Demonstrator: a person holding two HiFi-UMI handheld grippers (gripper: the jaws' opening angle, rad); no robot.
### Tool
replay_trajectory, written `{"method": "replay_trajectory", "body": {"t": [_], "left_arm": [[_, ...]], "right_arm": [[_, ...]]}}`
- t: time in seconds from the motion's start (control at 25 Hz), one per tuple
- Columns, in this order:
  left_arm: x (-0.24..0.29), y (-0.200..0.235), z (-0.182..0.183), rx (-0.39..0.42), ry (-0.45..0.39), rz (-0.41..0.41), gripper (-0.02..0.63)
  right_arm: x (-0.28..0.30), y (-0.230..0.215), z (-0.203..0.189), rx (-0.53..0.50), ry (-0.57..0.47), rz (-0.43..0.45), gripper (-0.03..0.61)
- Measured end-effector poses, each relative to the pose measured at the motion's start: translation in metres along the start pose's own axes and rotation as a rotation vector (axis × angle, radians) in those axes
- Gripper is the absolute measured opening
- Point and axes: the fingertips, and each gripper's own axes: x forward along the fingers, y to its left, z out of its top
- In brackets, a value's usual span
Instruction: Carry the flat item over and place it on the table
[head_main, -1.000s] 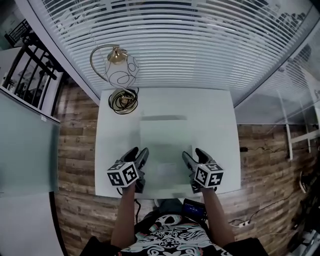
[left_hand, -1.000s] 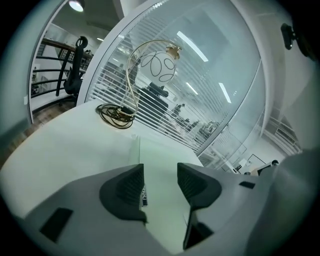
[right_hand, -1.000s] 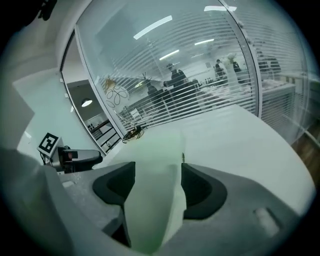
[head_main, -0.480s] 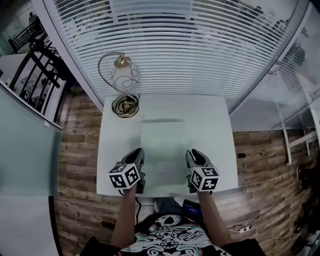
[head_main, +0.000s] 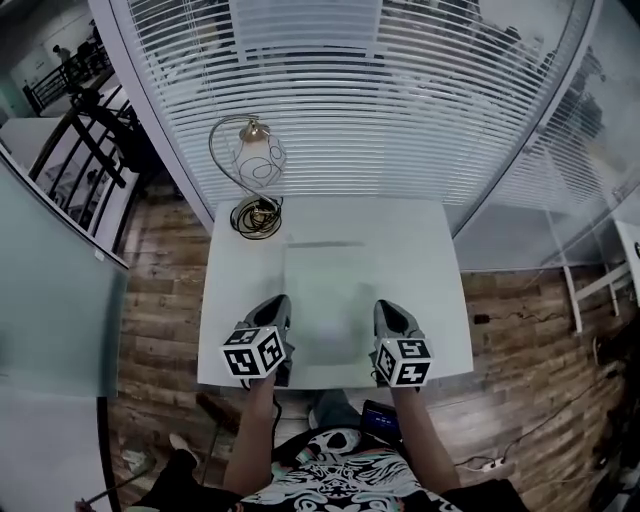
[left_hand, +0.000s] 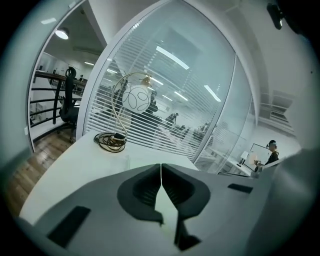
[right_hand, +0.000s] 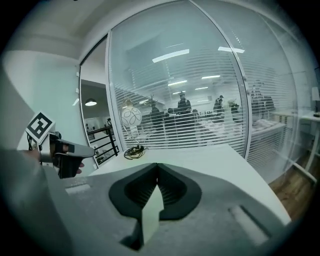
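Note:
The flat item (head_main: 326, 290) is a pale, thin rectangular sheet that lies over the middle of the white table (head_main: 432, 300). My left gripper (head_main: 281, 304) is shut on its left edge near the front. On the opposite edge my right gripper (head_main: 386, 308) is shut the same way. In the left gripper view the jaws (left_hand: 161, 166) meet, with a pale sliver of the sheet (left_hand: 167, 210) pinched between them. The right gripper view shows the right gripper (right_hand: 157, 166) shut on the sheet's edge (right_hand: 151, 212). I cannot tell whether the sheet rests on the table or is just off it.
A globe lamp (head_main: 257, 152) on a curved brass stem stands at the table's far left corner, with a coiled cord (head_main: 257, 216) at its base. A glass wall with blinds (head_main: 360, 100) runs right behind the table. Wooden floor (head_main: 160, 300) lies on both sides.
Both grippers had their jaws spread beside the sheet a second ago; now both have shut on its side edges. The hands have stayed at the table's front edge.

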Motion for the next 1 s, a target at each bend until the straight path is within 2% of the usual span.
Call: {"method": "replay_trajectory", "body": {"t": [0.28, 1.0], "left_arm": [[-0.021, -0.005, 0.007, 0.059, -0.051, 0.035, 0.011], [-0.042, -0.017, 0.004, 0.076, -0.068, 0.026, 0.008]], "right_arm": [[-0.021, 0.010, 0.006, -0.024, -0.036, 0.000, 0.006], [-0.046, 0.006, 0.002, -0.025, -0.058, -0.037, 0.006]]}}
